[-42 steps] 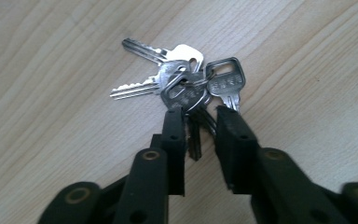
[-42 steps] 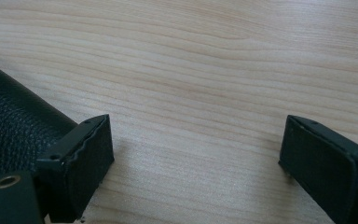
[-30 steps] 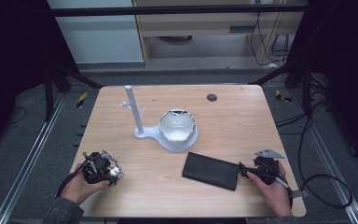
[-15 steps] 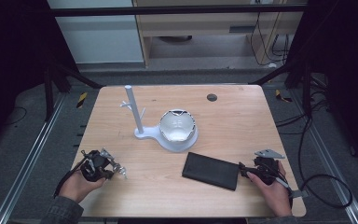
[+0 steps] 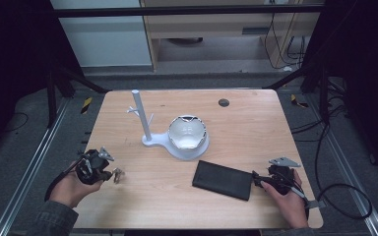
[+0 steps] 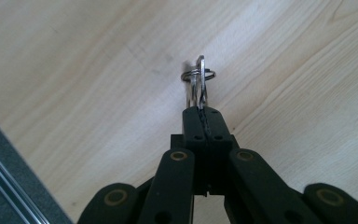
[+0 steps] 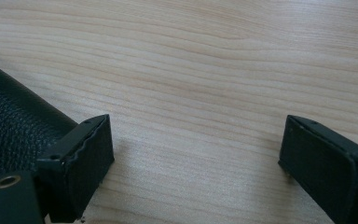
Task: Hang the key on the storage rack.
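A small bunch of metal keys on a ring (image 6: pixel 198 77) hangs just above the wooden table (image 5: pixel 256 132), pinched at its lower end by my left gripper (image 6: pixel 203 113), which is shut on it. In the high view that gripper (image 5: pixel 108 172) sits near the table's front left with the keys (image 5: pixel 117 175) sticking out to its right. My right gripper (image 5: pixel 257 181) rests at the front right with its jaws open and nothing between them (image 7: pixel 196 149). Its left jaw stands right beside the edge of a black leather wallet (image 7: pixel 9 126), which lies flat (image 5: pixel 223 179).
A white stand with an upright pegged post (image 5: pixel 141 114) and a white bowl (image 5: pixel 187 132) on its base sits mid-table. A small dark disc (image 5: pixel 223 103) lies near the far edge. Bare wood stretches between the two grippers.
The left gripper has closed on the keys and lifted them slightly off the table. The right gripper and the wallet have stayed where they were.
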`<state>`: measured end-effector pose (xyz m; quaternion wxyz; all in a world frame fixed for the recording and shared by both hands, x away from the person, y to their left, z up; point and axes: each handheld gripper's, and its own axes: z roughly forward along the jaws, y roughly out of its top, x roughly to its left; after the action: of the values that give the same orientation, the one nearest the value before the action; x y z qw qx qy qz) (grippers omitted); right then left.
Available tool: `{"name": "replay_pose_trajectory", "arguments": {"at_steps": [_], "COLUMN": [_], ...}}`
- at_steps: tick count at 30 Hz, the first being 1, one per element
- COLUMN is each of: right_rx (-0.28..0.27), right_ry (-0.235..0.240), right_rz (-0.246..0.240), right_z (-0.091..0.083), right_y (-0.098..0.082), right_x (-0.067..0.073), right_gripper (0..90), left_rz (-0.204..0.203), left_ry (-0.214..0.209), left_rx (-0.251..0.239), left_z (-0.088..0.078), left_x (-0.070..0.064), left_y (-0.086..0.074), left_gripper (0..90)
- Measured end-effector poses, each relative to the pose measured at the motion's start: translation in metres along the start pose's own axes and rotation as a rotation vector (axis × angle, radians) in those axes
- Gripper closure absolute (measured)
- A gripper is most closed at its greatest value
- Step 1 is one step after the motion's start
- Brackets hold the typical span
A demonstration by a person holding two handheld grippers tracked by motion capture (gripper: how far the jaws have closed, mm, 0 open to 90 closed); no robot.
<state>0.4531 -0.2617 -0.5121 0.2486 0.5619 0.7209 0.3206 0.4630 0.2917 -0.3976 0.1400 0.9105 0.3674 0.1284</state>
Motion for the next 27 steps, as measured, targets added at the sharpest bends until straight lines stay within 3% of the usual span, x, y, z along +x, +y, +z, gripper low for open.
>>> {"name": "replay_pose_trajectory", "arguments": {"at_steps": [4, 9, 11, 21, 27], "right_rx": [0.0, 0.0, 0.0, 0.001, 0.003], "right_ry": [0.0, 0.0, 0.0, 0.001, -0.001], "right_rz": [0.0, 0.0, 0.0, -0.002, -0.002], "right_z": [0.0, 0.0, 0.0, 0.0, 0.0], "right_y": [0.0, 0.0, 0.0, 0.0, 0.0], "right_x": [0.0, 0.0, 0.0, 0.0, -0.001], "right_gripper": [9.7, 9.7, 9.7, 9.7, 9.2], "left_rz": [0.003, 0.018, 0.021, 0.048, 0.063], "left_ry": [0.003, 0.041, 0.036, 0.053, 0.055], "left_rx": [-0.038, -0.047, -0.059, -0.055, -0.062], "left_z": [-0.022, -0.045, -0.052, -0.076, -0.085], "left_x": [0.006, 0.013, 0.017, 0.025, 0.029], "left_y": [0.016, 0.041, 0.048, 0.084, 0.096], "left_gripper": [90.0, 90.0, 90.0, 90.0, 90.0]}}
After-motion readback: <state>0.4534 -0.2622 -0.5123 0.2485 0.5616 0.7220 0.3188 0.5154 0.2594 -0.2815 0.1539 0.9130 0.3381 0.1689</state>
